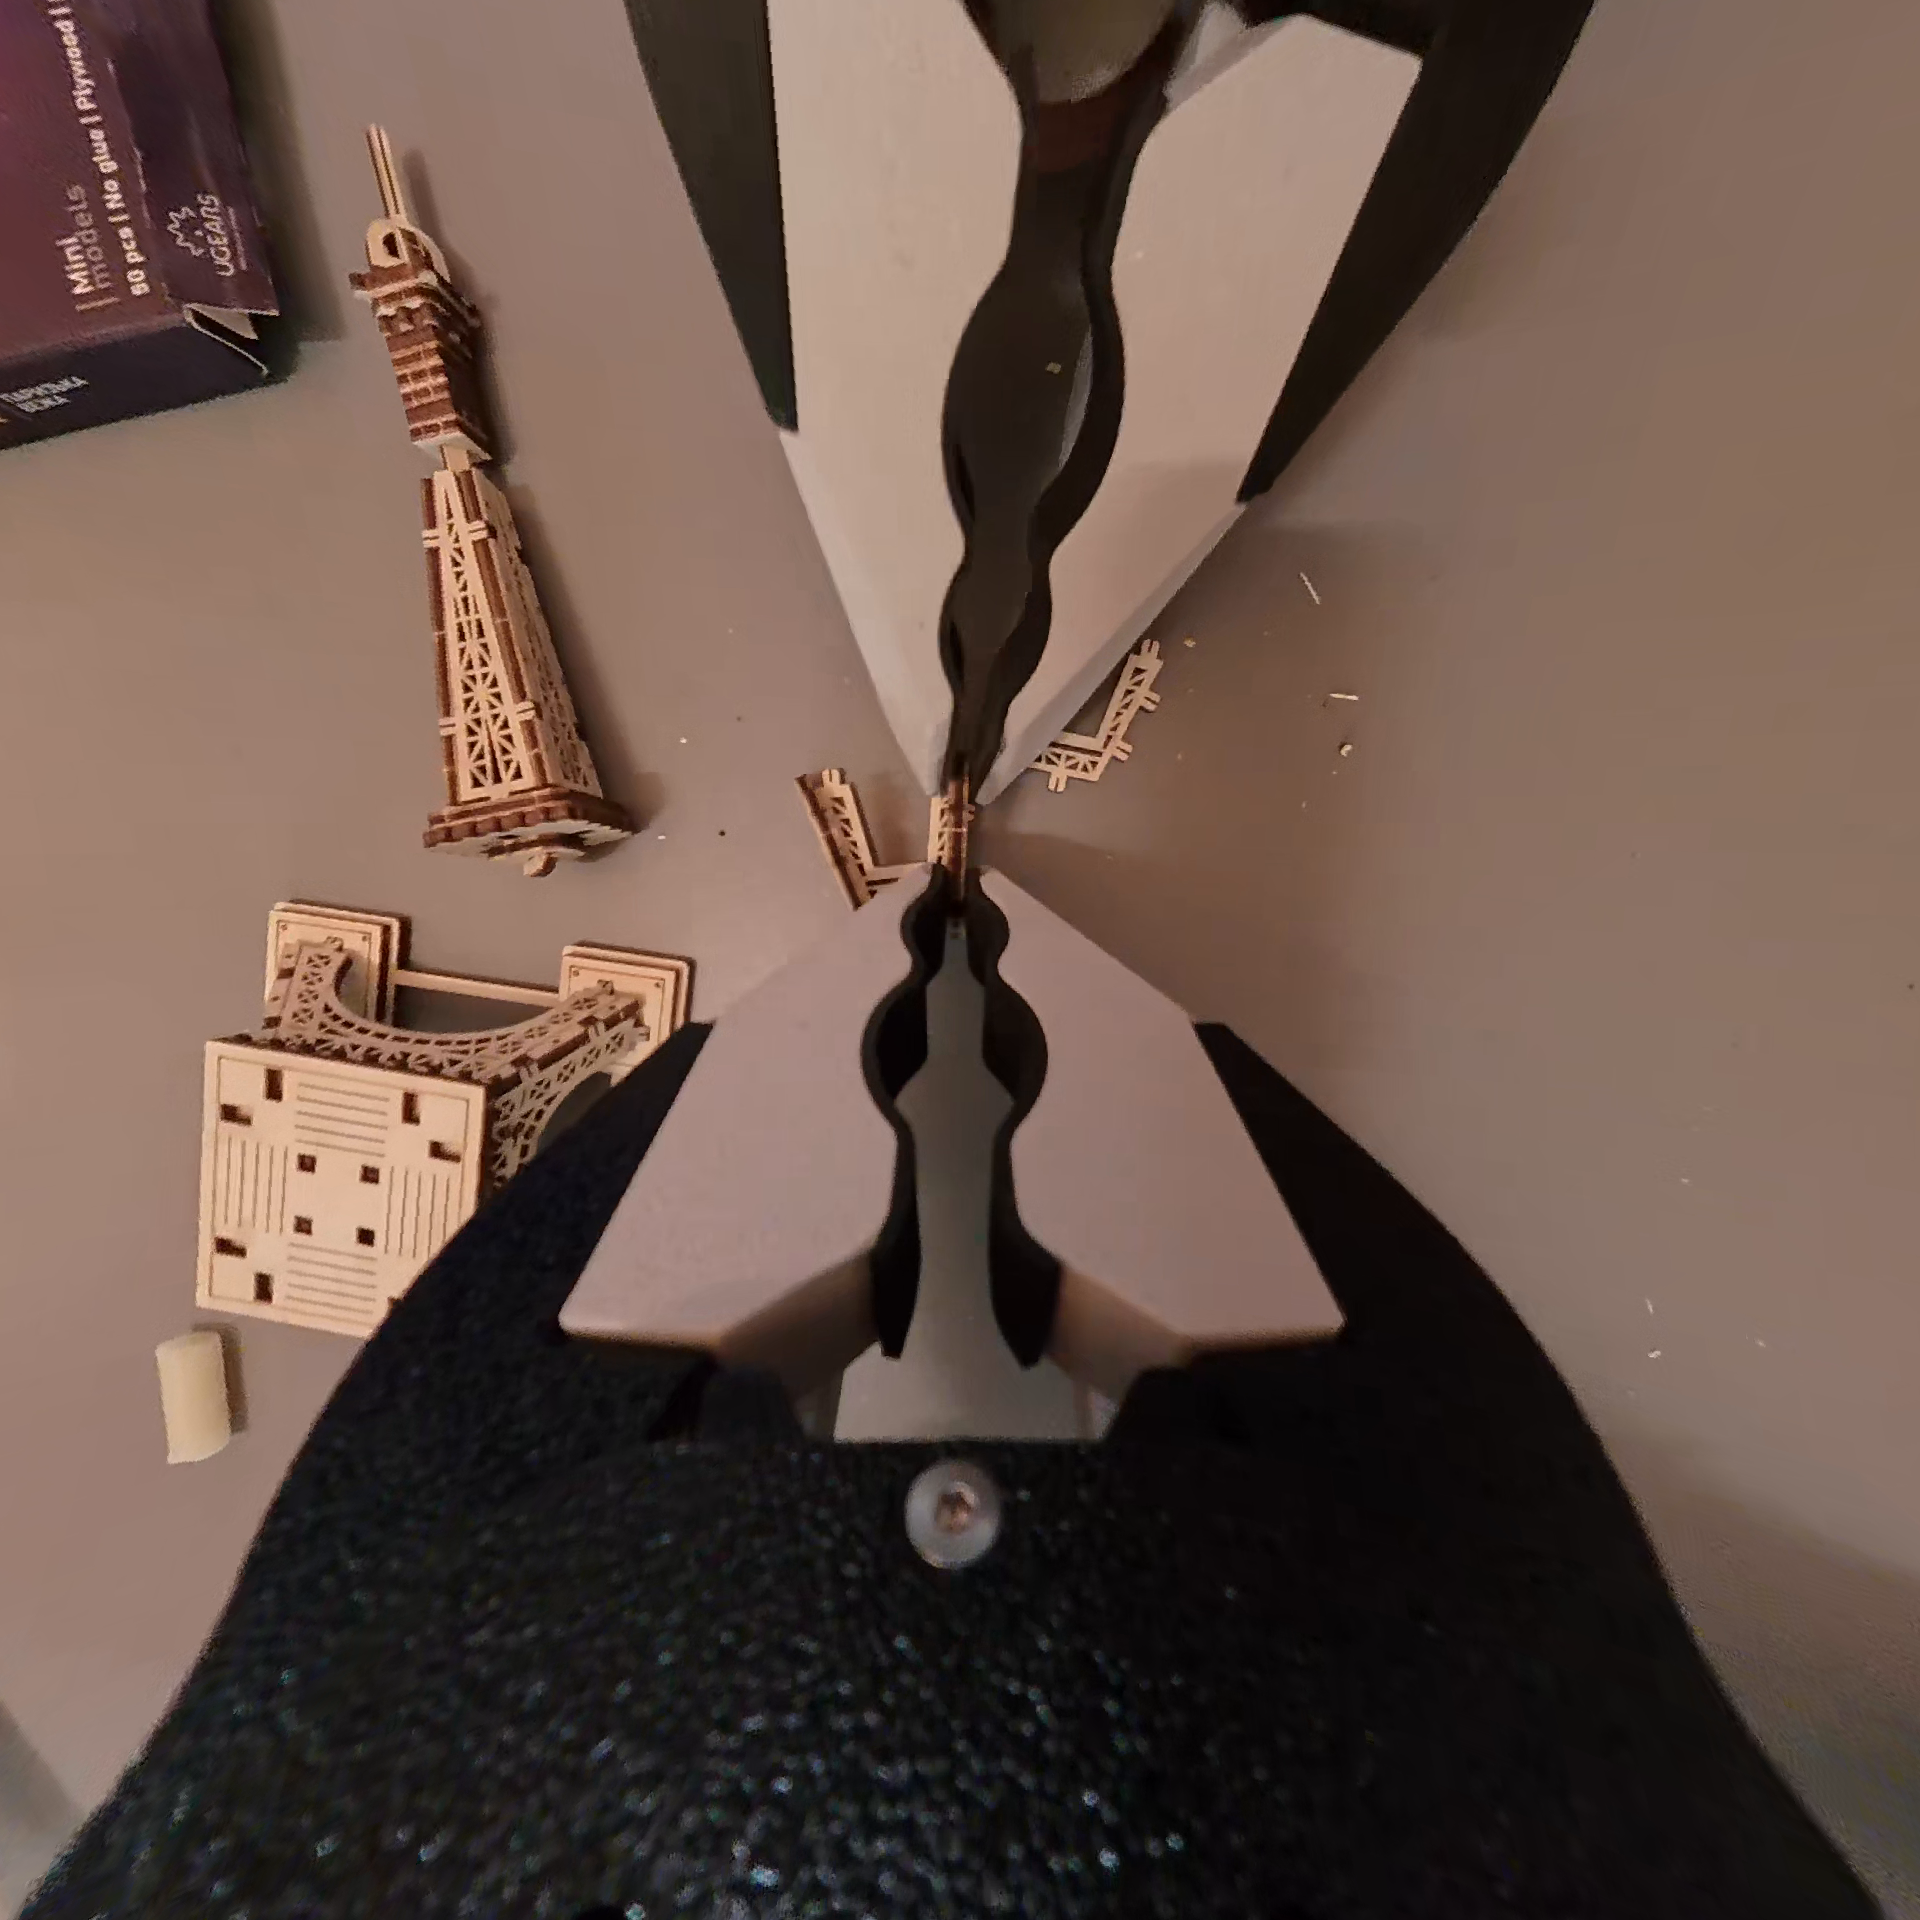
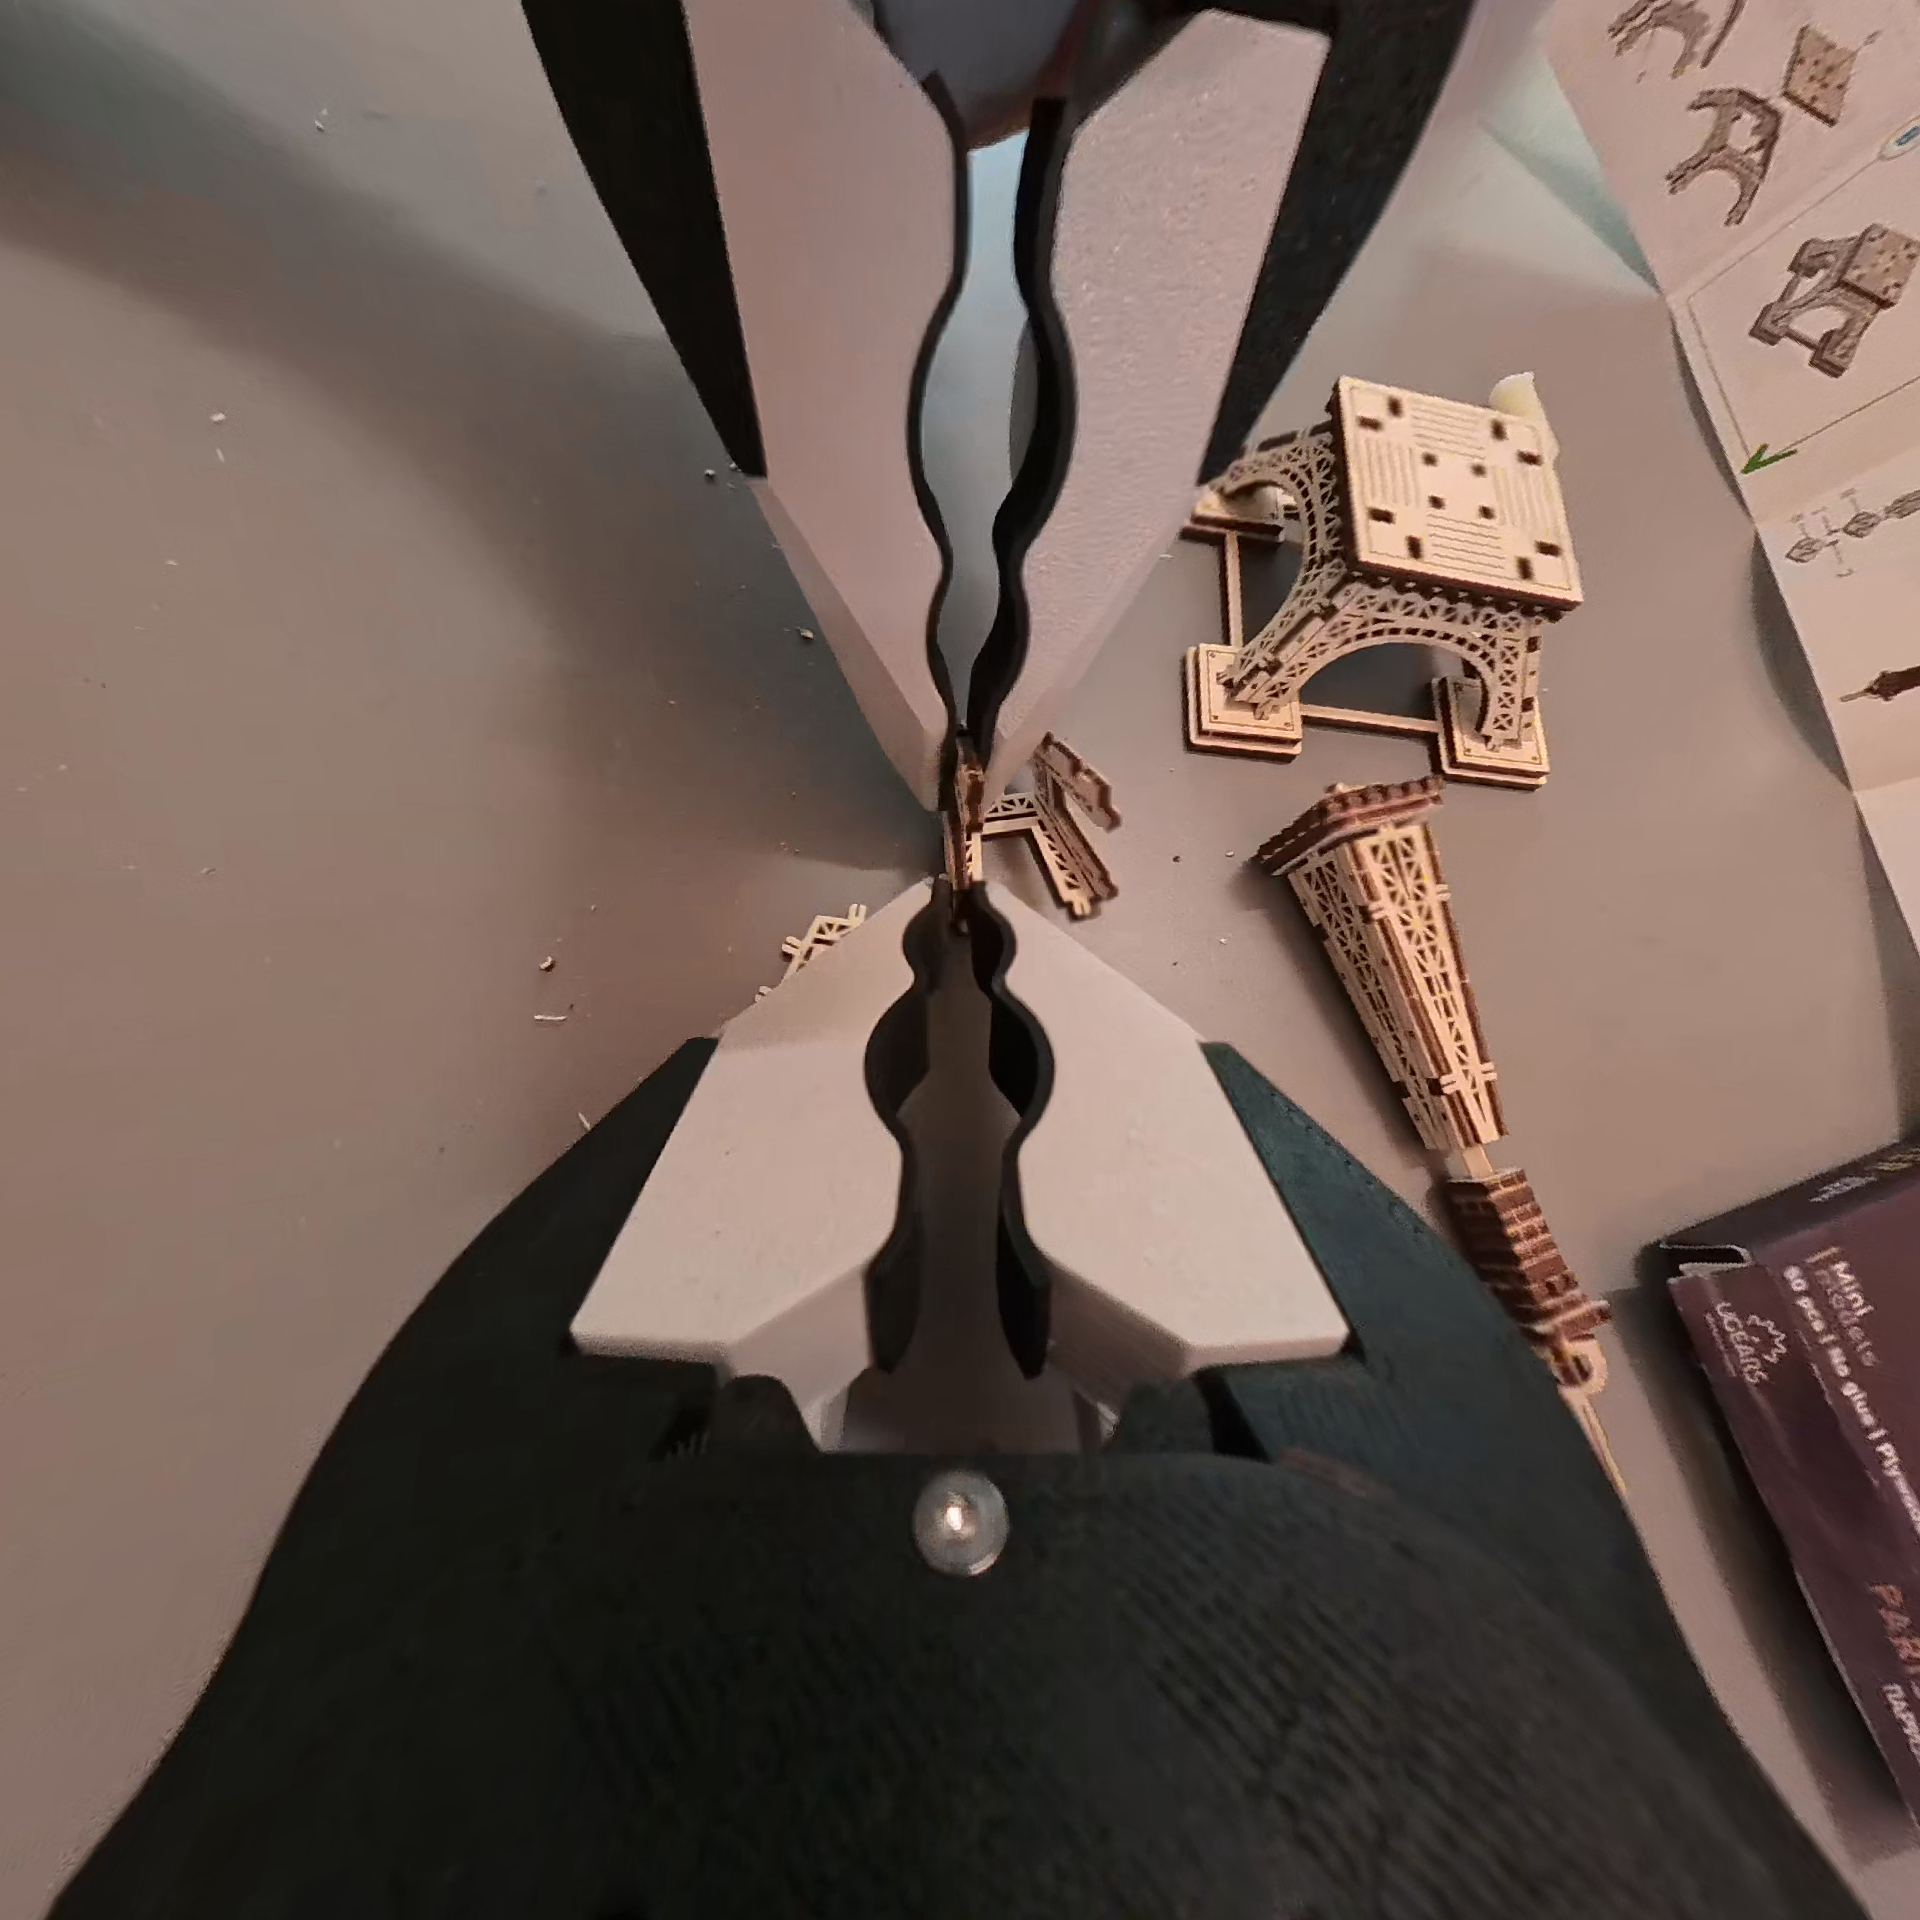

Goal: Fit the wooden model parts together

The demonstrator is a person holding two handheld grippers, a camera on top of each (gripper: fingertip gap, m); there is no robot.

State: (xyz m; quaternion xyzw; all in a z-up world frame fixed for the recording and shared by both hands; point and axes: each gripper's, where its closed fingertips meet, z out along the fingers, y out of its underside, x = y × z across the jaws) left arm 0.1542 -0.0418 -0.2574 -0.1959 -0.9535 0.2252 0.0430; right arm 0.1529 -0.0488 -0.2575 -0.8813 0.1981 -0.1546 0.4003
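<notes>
Left gripper (image 1: 951, 902) and right gripper (image 2: 954, 902), tip to tip, are each pinching one small lattice part (image 1: 954, 831) above the table (image 1: 1558, 935); keeping both pieces aligned while pressing gently should seat the joint.

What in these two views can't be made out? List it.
- Lattice piece, both views: the left gripper and right gripper cover its ends, hiding any joint.
- Second lattice part, left wrist view: half behind the right gripper.
- Box, both views: cut off by the edge.
- Spire, right wrist view: tip hidden by gripper.
</notes>
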